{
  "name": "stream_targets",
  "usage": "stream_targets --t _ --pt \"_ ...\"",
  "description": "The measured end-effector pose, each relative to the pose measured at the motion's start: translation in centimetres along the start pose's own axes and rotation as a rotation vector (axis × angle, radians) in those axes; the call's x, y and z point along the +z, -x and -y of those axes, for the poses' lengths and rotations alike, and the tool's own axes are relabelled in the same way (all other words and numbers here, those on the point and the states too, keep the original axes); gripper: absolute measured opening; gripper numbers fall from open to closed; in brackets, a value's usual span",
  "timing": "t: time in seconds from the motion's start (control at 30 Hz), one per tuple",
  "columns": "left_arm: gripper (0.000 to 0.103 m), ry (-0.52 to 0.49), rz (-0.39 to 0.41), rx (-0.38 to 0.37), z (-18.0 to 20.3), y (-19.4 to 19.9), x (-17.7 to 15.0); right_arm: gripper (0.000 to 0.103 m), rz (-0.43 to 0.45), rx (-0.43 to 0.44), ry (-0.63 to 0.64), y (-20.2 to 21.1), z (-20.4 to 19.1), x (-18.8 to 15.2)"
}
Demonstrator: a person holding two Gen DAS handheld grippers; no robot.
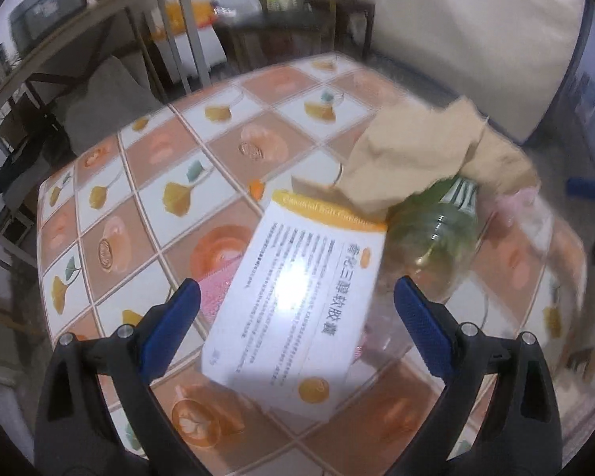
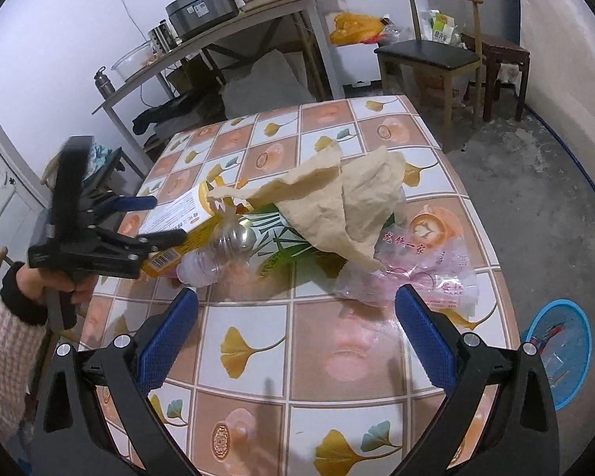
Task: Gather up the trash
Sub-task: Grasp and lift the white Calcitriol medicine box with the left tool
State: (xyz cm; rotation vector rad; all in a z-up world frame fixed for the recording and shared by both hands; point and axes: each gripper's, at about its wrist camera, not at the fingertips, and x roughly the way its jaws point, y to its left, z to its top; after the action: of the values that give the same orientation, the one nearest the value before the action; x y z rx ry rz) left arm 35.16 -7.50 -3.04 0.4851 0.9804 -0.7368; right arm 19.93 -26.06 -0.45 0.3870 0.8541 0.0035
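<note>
Left gripper (image 1: pixel 295 309), jaws wide, straddles my white box (image 1: pixel 297 301) for pickup; right gripper (image 2: pixel 295 327), wide and empty, waits over desk (image 2: pixel 258 357) before crumpled paper (image 2: pixel 349 202).

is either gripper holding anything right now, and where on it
Nothing is held. The open left gripper straddles the white-and-orange cardboard box; the right gripper is open over bare table.
</note>
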Motion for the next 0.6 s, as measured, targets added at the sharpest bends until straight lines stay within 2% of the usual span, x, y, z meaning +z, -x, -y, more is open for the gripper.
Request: stream_targets --t 0.1,0.23,0.4,0.6 --pt "0.079 -0.014 -0.058 0.003 0.2 -1.1 0.2 0.097 -0.002 0.008 -0.014 0.1 0.6 -0.1" --pt "0.077 0.014 -0.071 0.01 0.2 -1.4 0.3 0.097 0.0 0.016 -0.026 0.2 1.4 -0.2" --pt "0.076 -0.018 -0.088 0.048 1.2 -1.2 0.2 0.097 0.005 0.023 -0.038 0.7 2.0 -0.4" --pt "0.076 0.102 -0.067 0.04 0.2 0.9 -0.8 0.097 0.032 0.021 -0.043 2.0 2.7 -0.6"
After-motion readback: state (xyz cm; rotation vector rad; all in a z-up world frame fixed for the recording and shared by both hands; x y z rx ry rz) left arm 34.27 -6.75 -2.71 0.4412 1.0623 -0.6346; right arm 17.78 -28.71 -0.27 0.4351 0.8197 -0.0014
